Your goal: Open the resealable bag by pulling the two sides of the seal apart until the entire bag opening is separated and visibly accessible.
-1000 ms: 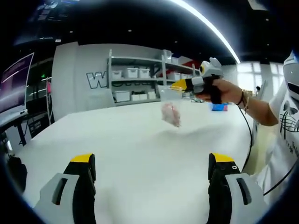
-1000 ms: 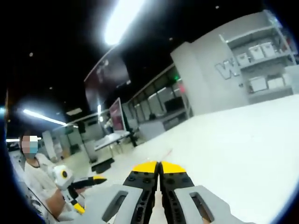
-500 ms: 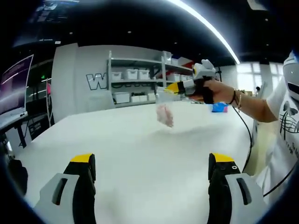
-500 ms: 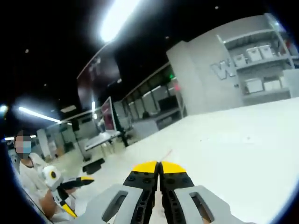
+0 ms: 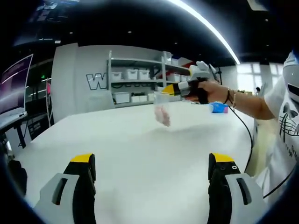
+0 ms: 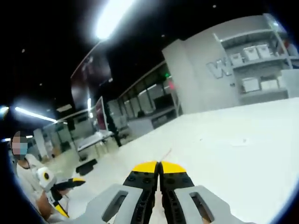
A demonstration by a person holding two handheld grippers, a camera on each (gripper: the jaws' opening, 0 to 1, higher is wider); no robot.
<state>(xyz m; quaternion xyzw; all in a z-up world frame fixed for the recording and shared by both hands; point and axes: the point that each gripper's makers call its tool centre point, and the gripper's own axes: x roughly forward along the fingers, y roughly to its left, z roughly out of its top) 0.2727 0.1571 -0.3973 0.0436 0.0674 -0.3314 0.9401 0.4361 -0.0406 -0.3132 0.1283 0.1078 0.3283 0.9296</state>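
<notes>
Resealable bag (image 5: 161, 106), clear with a pinkish lump inside, hangs above the white bench (image 5: 140, 149), pinched at its top edge by the right claw (image 5: 167, 89), seen from the left gripper view. That claw's yellow-tipped jaws are pressed together on the bag's upper edge, a hand (image 5: 210, 91) wrapped around the grip behind them and a dark cable trailing from it toward the person's white printed shirt (image 5: 287, 126). In the right gripper view the same jaws meet tip to tip at the bottom of the frame, with a thin edge of the film (image 6: 164, 154) showing just beyond them; whether the seal has parted cannot be told. Nearer the camera than the bag, the left claw (image 5: 152, 164) stands with its two jaws wide apart over the bench, holding nothing; it also shows small to the left of the right claw in the right gripper view (image 6: 77, 181). Beyond the bag, behind the bench, stands a shelf unit (image 5: 140, 79) with white bins against a grey wall bearing a large letter W (image 5: 96, 80). A blue object (image 5: 218, 107) lies on the bench just past the hand.
</notes>
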